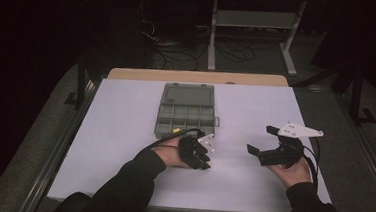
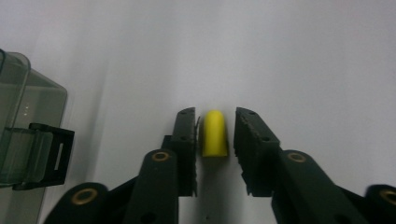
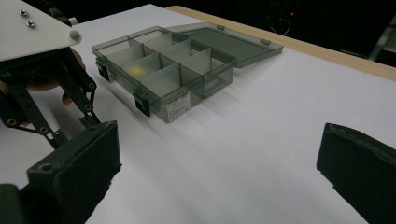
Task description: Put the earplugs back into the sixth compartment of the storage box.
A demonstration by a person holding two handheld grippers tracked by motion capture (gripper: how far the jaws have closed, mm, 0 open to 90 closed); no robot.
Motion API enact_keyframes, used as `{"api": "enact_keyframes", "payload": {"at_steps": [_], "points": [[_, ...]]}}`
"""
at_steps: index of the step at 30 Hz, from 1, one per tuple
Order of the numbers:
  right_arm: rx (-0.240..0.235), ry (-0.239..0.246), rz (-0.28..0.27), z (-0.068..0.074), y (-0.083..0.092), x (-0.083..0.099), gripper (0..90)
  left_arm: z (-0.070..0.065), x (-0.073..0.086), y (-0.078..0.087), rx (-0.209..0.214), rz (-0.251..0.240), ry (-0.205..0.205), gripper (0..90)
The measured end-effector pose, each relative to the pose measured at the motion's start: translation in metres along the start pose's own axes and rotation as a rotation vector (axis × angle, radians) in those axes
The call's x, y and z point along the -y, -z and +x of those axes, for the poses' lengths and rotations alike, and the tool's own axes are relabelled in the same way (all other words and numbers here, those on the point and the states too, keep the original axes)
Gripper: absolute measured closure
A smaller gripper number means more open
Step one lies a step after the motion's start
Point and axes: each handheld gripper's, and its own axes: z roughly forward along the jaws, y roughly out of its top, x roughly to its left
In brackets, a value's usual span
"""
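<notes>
Yellow and rounded, a small foam-like plug (image 2: 214, 134) lies on the white table sheet (image 1: 123, 146) between the two black jaws of the left gripper (image 2: 214, 135), near the sheet's front edge and just off the front right corner of the open compartment box (image 1: 185, 111). In the left gripper view the jaws have drawn in close on either side of the plug: the left-hand pad looks to be touching it, while a thin sliver of gap seems to remain at the right-hand pad, so I judge the pinch close to made but not surely firm. The right gripper (image 1: 268, 141) rests well apart near the sheet's right edge with its jaws spread wide and nothing between them. The chief risk, as I read it, is that the plug sits only at the jaw tips; if the hand lifts before both pads press evenly, the soft piece may squirt forward or roll out across the smooth sheet. Squeezing off-centre could also tip it. The box latch (image 2: 44, 156) stands just beside the gripper, so a careless swing toward the box could knock it and shift the box. Another yellow piece (image 3: 136, 70) already lies in one of the compartments.
</notes>
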Motion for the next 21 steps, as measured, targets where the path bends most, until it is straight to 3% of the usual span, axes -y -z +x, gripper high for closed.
{"api": "enact_keyframes", "payload": {"at_steps": [5,21], "points": [[0.001,0.001,-0.002,0.0,0.0,0.0,0.0,0.001,0.001,0.001,-0.009,-0.004,0.0,78.7],[-0.003,-0.001,0.001,0.0,0.0,0.0,0.0,0.008,0.002,0.026,-0.049,-0.002,-0.012,79.7]]}}
